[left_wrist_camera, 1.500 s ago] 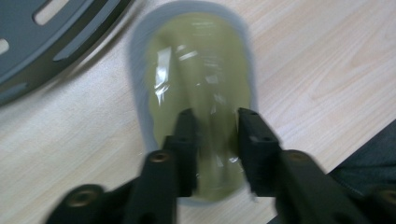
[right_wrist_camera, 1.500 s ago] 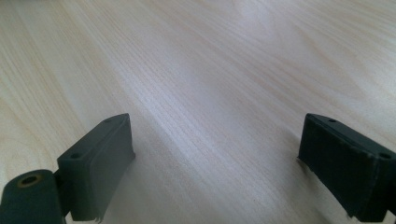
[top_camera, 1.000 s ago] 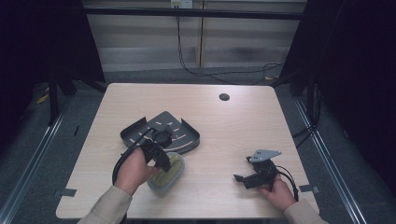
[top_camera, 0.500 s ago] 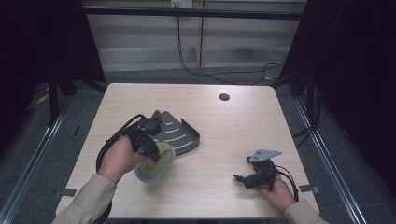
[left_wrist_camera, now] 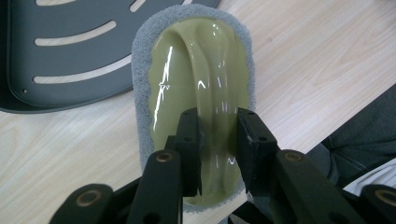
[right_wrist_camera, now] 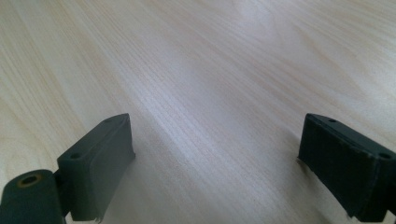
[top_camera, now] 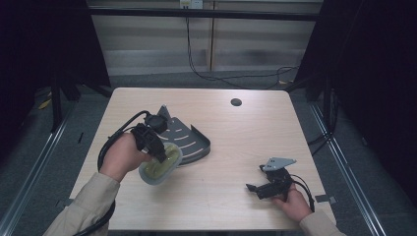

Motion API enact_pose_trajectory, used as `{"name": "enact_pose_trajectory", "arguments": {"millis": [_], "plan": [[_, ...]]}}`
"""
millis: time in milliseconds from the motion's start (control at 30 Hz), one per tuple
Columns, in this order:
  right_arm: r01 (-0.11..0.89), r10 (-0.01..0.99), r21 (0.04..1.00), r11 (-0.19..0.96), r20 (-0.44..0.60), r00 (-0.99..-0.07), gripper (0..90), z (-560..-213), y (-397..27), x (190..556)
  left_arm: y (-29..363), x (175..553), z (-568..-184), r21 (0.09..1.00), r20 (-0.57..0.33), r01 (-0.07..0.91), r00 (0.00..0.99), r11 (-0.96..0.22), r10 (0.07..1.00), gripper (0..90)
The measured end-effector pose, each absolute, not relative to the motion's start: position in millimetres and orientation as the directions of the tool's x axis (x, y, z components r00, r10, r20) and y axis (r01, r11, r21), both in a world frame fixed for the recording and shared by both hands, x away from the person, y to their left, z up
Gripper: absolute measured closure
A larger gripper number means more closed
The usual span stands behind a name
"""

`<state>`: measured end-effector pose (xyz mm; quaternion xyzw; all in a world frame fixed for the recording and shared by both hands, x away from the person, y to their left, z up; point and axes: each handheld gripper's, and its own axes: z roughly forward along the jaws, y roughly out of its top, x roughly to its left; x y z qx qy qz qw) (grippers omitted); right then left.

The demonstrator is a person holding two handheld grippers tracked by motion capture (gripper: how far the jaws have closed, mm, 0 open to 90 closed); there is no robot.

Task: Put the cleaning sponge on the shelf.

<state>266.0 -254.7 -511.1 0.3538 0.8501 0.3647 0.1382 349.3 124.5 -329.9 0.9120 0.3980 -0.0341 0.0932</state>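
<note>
While your left gripper (left_wrist_camera: 218, 135) is clamped on the raised handle of the scrubbing pad (left_wrist_camera: 196, 70), the pickup is done: you hold the pad tilted just beside the dark slotted tray (top_camera: 189, 140), toward the table's (top_camera: 246, 132) left edge. Scrubbing the tray looks like what is left. Your right gripper (right_wrist_camera: 217, 163) rests near the front right corner, jaws wide apart and empty.

High view: fixed overhead, facing forward and down, taking in the whole table (top_camera: 236, 128). Left gripper view: close range, looking down along its own jaws at the scrubbing pad (left_wrist_camera: 198, 100) and slotted tray (left_wrist_camera: 70, 51), both also seen from above. Right gripper view: very close, low over bare tabletop.
</note>
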Motion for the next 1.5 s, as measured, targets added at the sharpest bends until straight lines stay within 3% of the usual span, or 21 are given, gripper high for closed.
{"name": "enact_pose_trajectory", "arguments": {"millis": [1500], "plan": [[0.501,0.703,0.718,0.483,0.023,-0.711,9.3,-511,-255,266,139,420,-335,0.149,-0.105,0.707,0.707,-0.692,0.700,72.0]]}}
